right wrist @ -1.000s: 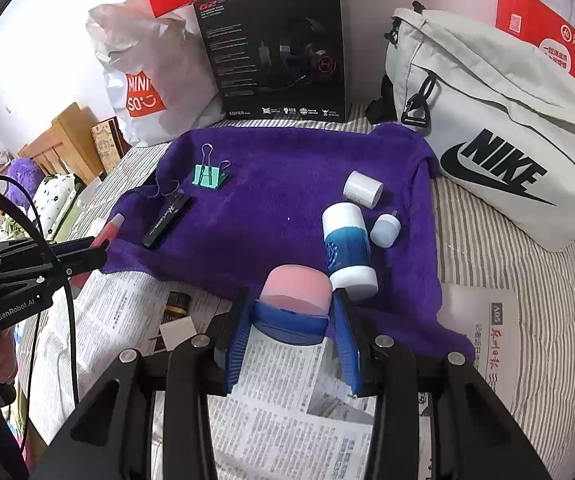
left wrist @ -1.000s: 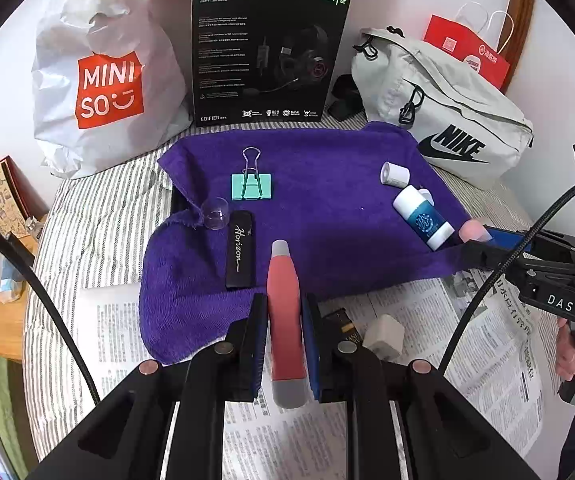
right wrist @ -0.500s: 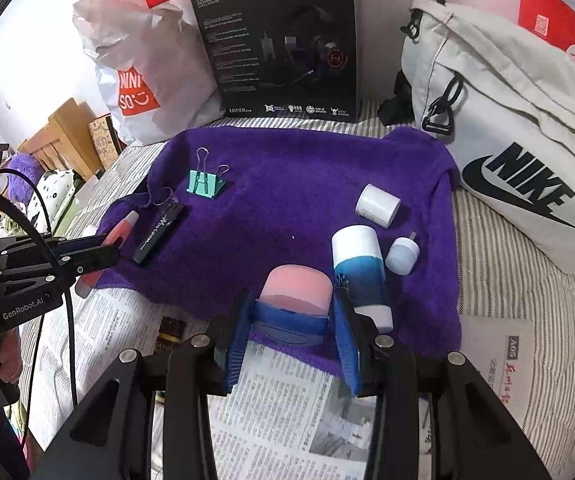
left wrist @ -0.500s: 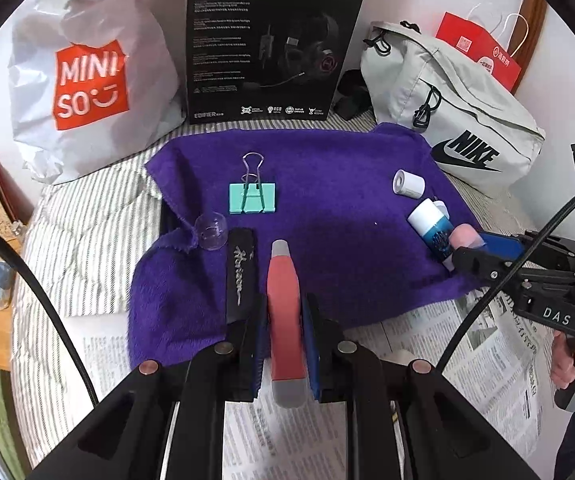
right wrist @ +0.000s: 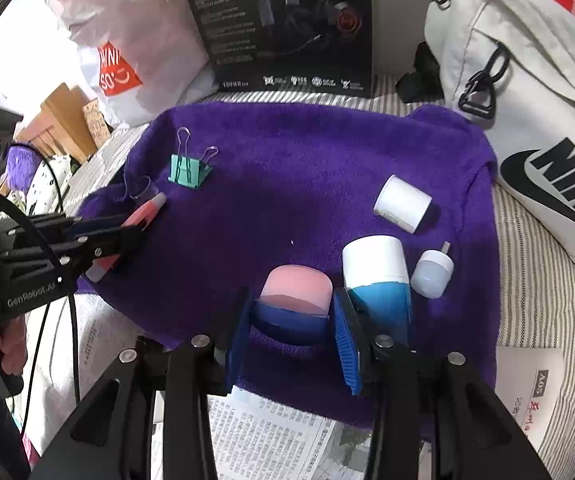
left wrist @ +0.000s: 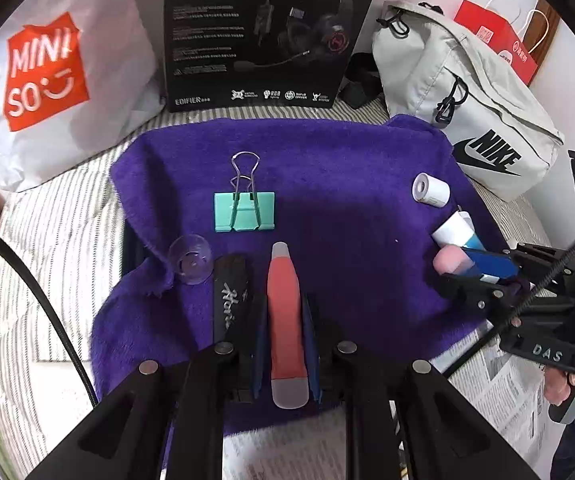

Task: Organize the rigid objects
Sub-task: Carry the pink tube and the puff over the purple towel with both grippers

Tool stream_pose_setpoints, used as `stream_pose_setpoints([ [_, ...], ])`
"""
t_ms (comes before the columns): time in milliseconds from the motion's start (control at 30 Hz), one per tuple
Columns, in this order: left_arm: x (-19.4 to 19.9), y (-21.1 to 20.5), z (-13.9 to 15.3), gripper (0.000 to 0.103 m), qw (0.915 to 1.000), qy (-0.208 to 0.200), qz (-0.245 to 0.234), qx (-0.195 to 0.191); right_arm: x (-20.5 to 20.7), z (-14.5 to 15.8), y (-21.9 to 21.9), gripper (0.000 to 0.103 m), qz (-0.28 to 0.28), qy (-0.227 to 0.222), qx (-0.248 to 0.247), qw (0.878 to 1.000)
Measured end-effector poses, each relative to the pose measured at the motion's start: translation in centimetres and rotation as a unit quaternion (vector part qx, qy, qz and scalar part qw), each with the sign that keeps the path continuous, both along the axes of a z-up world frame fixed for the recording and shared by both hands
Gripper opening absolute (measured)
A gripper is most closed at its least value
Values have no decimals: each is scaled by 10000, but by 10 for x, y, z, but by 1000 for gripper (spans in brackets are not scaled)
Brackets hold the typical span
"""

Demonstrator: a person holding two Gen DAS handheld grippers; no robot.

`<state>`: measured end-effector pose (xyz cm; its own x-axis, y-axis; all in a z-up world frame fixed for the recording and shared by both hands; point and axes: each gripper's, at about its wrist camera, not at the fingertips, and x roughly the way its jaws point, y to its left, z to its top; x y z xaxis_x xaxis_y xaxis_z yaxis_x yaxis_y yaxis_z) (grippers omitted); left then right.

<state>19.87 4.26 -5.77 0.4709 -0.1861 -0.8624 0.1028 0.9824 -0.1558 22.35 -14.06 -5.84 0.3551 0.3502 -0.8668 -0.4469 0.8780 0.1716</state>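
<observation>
Red cutter (left wrist: 285, 320), pinched by the left gripper (left wrist: 285, 344), and pink-capped jar (right wrist: 295, 292), pinched by the right gripper (right wrist: 293, 336), await placing on the purple towel (left wrist: 347, 168).

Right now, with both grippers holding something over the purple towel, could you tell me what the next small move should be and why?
Probably lower the left gripper slightly and open it. Its red cutter already lies over the purple towel, parallel to the black case, so it looks ready to release. The right gripper also holds its pink-capped container beside the blue-and-white bottle.
</observation>
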Motion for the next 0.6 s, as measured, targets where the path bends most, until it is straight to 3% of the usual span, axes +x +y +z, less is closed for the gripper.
stream_pose_setpoints([
  [100,6,-2,-7,17,10000,60,-12,12,3,-4,1,39,29,52,-62,10000],
  [167,8,-3,-10,17,10000,75,-25,-13,5,-8,2,31,56,120,-91,9999],
  [600,22,-5,-17,17,9997,71,-64,215,7,-15,-4,23,60,53,-189,9998],
])
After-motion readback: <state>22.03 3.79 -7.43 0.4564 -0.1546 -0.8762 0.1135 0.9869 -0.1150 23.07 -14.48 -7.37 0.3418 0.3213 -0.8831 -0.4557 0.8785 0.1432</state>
